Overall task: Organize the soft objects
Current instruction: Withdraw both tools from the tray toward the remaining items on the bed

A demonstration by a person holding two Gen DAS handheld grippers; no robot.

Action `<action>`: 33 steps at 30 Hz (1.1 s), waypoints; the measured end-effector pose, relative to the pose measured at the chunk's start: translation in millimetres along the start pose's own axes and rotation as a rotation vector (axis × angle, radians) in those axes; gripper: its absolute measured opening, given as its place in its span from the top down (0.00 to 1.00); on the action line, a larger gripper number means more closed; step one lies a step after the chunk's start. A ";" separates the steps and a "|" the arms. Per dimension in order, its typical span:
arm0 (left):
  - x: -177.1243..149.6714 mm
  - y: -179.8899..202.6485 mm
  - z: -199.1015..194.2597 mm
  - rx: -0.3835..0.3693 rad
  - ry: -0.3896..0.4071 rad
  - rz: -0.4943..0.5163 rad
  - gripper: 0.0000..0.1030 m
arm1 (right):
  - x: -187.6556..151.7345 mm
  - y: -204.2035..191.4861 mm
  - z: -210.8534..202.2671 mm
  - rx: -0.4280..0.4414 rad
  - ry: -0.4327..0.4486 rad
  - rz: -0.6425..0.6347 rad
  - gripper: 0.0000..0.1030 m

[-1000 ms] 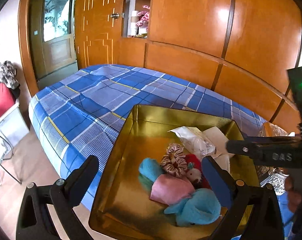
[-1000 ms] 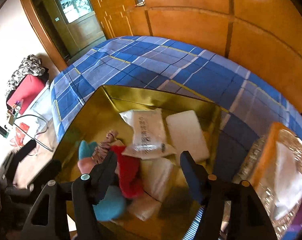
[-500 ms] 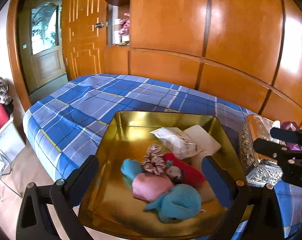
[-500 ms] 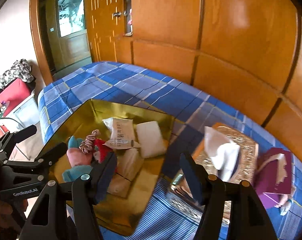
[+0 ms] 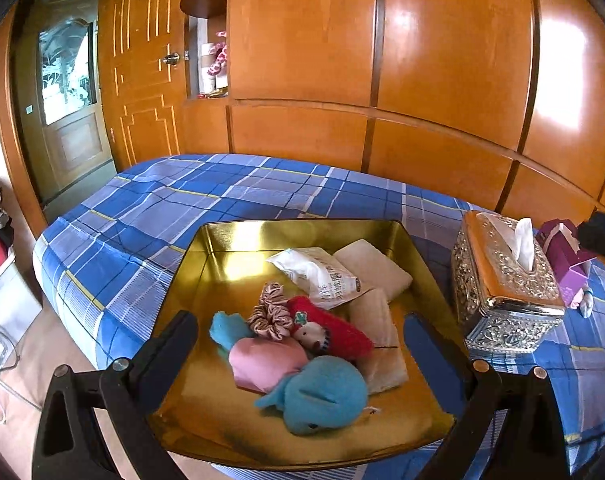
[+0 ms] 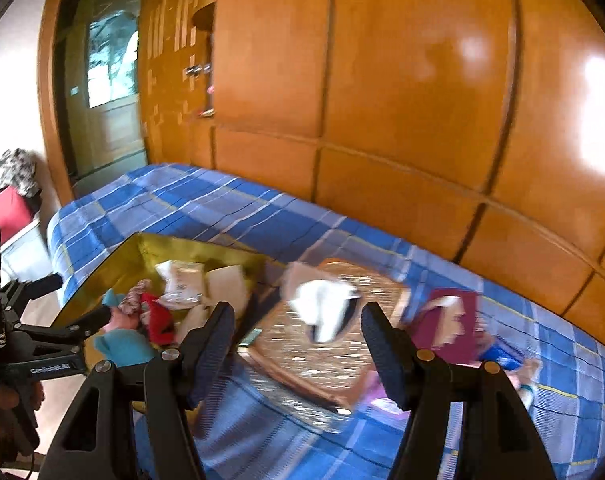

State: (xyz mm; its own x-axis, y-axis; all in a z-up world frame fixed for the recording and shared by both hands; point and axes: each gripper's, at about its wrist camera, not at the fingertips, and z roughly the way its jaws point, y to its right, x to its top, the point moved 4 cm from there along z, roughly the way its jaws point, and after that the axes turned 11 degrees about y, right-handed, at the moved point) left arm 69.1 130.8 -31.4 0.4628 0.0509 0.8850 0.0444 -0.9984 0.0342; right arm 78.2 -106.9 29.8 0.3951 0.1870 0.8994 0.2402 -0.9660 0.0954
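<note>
Wood-panelled wall behind a bed (image 5: 150, 216) with blue plaid cover. Gold tray (image 5: 206, 300) on bed, left side; inside: teal plush (image 5: 322, 396), pink pouch (image 5: 266, 360), striped scrunchie (image 5: 270, 312), red plush (image 5: 334, 332), white packet (image 5: 318, 272), cream pads. Left gripper (image 5: 300, 344) jaws spread wide, nothing between them. Ornate tissue box (image 5: 502, 292) just right of tray, purple box (image 6: 450, 324) beyond. Right gripper (image 6: 298, 344) jaws released, empty, above tissue box; view blurred.

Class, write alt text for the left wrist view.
A gold tray on a blue plaid bed holds soft toys, including a blue elephant, framed by the open, empty left claw. A silver tissue box stands beside it.
</note>
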 end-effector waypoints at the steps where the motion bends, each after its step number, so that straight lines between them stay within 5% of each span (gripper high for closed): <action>1: -0.2 1.2 -0.8 -0.002 0.001 0.003 0.00 | 0.2 7.5 -3.6 -0.016 0.006 0.006 0.35; 21: -13.1 59.7 -17.9 -0.155 -0.026 0.146 0.00 | -58.9 209.0 -33.5 -0.356 -0.074 0.318 0.35; 33: -11.4 133.9 -51.2 -0.429 0.015 0.288 0.00 | -135.9 338.4 -28.3 -0.611 -0.205 0.575 0.35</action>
State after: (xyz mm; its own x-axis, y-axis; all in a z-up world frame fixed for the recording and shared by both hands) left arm 24.5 -4.6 -13.1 0.3897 -0.2249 0.8931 -0.4518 -0.8917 -0.0274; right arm 80.7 -464.2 -48.1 0.4755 -0.3889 0.7891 -0.5416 -0.8362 -0.0857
